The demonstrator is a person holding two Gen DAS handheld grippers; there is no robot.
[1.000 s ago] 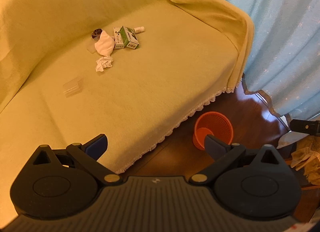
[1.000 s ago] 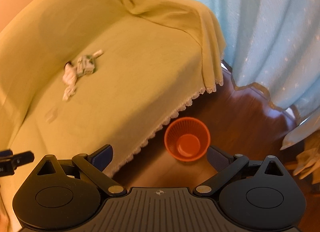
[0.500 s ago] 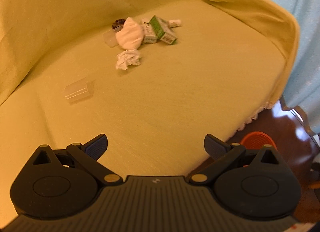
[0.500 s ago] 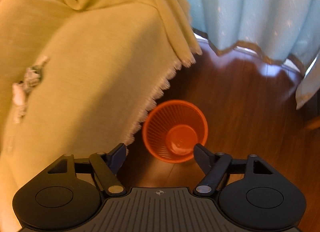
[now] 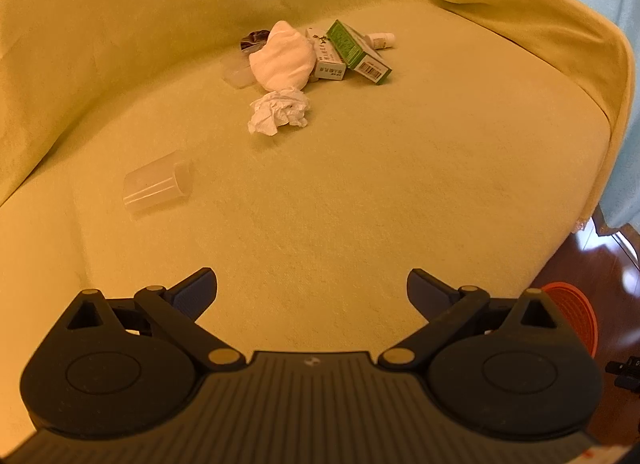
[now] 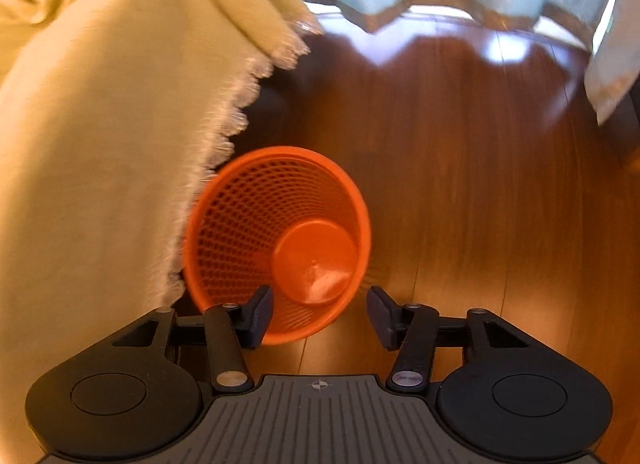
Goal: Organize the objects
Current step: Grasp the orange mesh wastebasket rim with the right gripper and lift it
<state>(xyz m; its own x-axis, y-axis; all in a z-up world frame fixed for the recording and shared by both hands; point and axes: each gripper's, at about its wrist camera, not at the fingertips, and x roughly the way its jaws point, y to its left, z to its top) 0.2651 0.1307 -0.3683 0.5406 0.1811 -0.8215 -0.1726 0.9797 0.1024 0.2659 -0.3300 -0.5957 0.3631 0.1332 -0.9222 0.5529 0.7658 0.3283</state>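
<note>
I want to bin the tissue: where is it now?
Left wrist view: the tissue lies mid-sofa, just in front of the white cloth, right of the clear cup.

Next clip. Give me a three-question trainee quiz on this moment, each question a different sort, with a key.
1. True or false: the left claw is shut on the crumpled tissue.
2. The orange basket stands on: A) the sofa, B) the wooden floor, C) a table.
3. Fill in: the clear plastic cup lies on its ____.

Key: 1 false, both claws are open and empty, the right claw near the basket; 2 B; 3 side.
</note>
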